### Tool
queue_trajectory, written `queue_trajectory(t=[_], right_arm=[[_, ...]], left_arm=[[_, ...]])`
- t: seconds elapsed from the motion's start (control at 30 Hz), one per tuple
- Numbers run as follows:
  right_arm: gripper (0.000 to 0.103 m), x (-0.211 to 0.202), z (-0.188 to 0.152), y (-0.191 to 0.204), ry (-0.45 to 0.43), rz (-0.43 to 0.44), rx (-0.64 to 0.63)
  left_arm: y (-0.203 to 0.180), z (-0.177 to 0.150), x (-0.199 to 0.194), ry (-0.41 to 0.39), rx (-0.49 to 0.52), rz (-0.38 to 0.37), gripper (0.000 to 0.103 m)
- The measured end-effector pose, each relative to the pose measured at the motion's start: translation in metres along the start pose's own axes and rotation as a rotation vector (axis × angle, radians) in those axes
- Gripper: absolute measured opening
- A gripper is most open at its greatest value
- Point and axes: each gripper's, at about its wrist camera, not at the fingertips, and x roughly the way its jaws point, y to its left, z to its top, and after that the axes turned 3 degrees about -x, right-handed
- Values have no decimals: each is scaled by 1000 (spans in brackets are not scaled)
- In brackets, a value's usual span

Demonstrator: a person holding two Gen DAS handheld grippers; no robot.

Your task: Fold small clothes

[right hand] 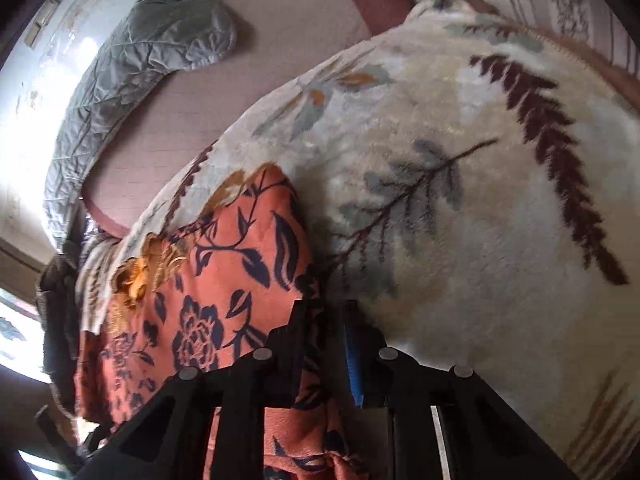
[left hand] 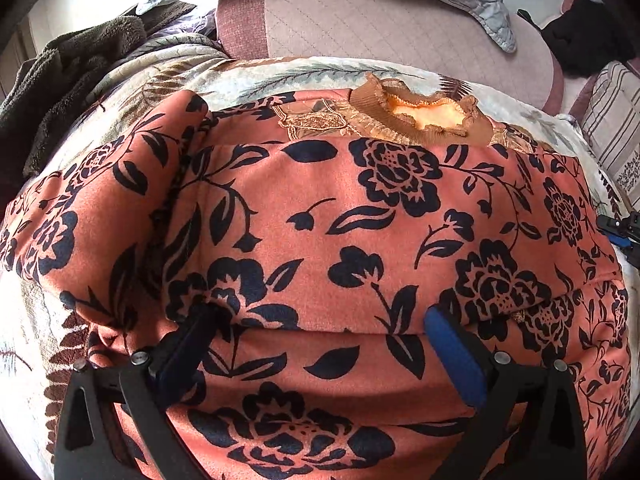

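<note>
Garment: an orange top (left hand: pixel 320 220) printed with black flowers and leaves is spread on a plush blanket (right hand: pixel 460 200); a brown ribbed, frilled neckline (left hand: pixel 424 114) is seen at its far edge.
Progress: the left sleeve (left hand: pixel 100 216) is seen laid inward over the body, so a first fold is judged done; a crease is seen across the near part, where the hem appears to be raised toward the neckline.
Left to do: the bottom-to-top fold is judged unfinished, and the right side is not yet seen squared up.
Look of the cloth: thick, soft and matte, with rounded rather than sharp folds; a puffy edge is to be expected.
Left gripper (left hand: pixel 320 328): the jaws are held wide apart, with the folded near edge lying between them; whether cloth is caught by either finger cannot be told.
Right gripper (right hand: pixel 326 320): the jaws are drawn narrow and the right edge of the garment is pinched between them.
Surroundings: a pink quilted mattress (left hand: pixel 380 20), a grey quilted cover (right hand: pixel 140 48) and a dark fleece heap (left hand: pixel 72 60) are seen beyond the blanket.
</note>
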Motion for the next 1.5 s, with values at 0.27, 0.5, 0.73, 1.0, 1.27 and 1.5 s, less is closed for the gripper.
queue_trajectory(t=[0.27, 0.5, 0.73, 1.0, 1.27, 1.5], right_arm=[[94, -24, -43, 56, -9, 201, -100], [92, -50, -103, 66, -64, 218, -132], [92, -66, -157, 92, -82, 256, -238], [92, -51, -168, 104, -63, 278, -274], [92, -47, -166, 105, -61, 307, -261], [92, -52, -162, 105, -87, 319, -257]], left_arm=[[33, 0, -48, -77, -62, -159, 103], [218, -20, -121, -285, -515, -304, 103], [390, -30, -70, -265, -977, -260, 102], [418, -17, -46, -281, -1081, -237, 100], [437, -12, -31, -237, -1133, -164, 35], [431, 8, -51, -228, -1002, -12, 4]])
